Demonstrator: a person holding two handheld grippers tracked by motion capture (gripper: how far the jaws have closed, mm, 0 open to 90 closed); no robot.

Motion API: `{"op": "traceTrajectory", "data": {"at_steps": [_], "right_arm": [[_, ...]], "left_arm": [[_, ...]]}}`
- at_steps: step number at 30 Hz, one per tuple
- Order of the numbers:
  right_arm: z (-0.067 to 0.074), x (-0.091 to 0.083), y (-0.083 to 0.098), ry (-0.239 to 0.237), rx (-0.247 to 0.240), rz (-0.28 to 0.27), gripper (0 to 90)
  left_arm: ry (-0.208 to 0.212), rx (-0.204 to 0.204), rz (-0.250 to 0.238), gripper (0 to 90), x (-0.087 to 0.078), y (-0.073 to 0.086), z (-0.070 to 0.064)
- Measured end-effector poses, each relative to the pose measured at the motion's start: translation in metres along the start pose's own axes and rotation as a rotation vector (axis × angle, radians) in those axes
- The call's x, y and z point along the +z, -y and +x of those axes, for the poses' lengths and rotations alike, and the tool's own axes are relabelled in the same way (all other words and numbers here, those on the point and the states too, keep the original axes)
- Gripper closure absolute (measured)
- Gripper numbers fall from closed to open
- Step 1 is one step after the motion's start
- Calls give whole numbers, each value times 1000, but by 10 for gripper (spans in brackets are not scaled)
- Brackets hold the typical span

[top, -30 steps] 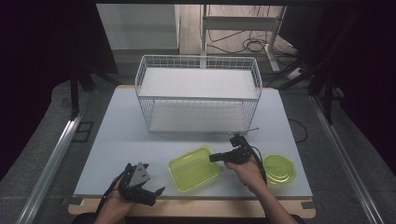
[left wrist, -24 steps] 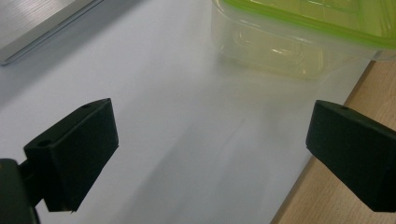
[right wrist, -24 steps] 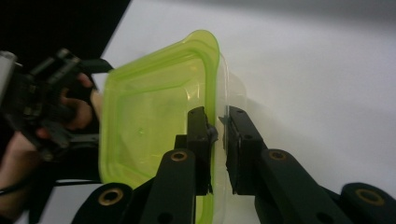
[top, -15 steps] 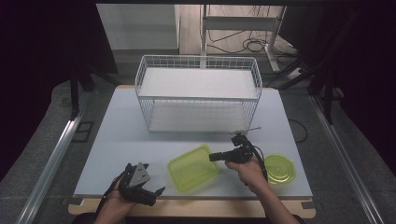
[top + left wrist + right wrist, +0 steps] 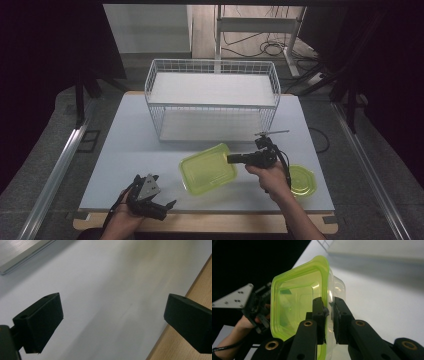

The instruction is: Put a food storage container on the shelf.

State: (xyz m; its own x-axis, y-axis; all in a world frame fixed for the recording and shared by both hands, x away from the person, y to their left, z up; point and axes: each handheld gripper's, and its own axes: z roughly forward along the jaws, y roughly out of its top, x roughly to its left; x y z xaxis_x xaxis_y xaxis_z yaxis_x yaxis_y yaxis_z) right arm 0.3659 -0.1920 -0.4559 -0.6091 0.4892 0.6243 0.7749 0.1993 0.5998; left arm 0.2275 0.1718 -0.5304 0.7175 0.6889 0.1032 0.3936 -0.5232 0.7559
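A translucent lime-green container [image 5: 207,167] hangs tilted just above the white table [image 5: 125,145], in front of the wire basket. My right gripper [image 5: 231,159] is shut on its right wall. In the right gripper view the jaws pinch that thin wall, one finger inside the container [image 5: 294,302] and one outside, with the gripper [image 5: 329,307] pointing toward the person's left hand. My left gripper [image 5: 162,209] rests at the table's front left edge. In the left gripper view its jaws stand wide apart, and the gripper [image 5: 112,315] has nothing but bare tabletop in between.
A round green lid [image 5: 300,181] lies flat on the table just right of the right hand. A tall white wire basket [image 5: 212,97] stands at the back centre. A wooden strip [image 5: 210,222] runs along the table's front edge.
The right gripper has lifted the green container off the table and tilted it, shifting it slightly away from the front edge. The left gripper has stayed put.
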Motion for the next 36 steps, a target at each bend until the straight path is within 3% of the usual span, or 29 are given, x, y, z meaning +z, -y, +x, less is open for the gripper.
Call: {"op": "traceTrajectory", "data": {"at_steps": [11,36], "right_arm": [[9,-21,-24,-10,3,-77,810],[36,-53,-96,36,-40,-212,811]], "left_arm": [[-3,3,2,21,0,1,0],[0,11,-2,20,1,2,1]]}}
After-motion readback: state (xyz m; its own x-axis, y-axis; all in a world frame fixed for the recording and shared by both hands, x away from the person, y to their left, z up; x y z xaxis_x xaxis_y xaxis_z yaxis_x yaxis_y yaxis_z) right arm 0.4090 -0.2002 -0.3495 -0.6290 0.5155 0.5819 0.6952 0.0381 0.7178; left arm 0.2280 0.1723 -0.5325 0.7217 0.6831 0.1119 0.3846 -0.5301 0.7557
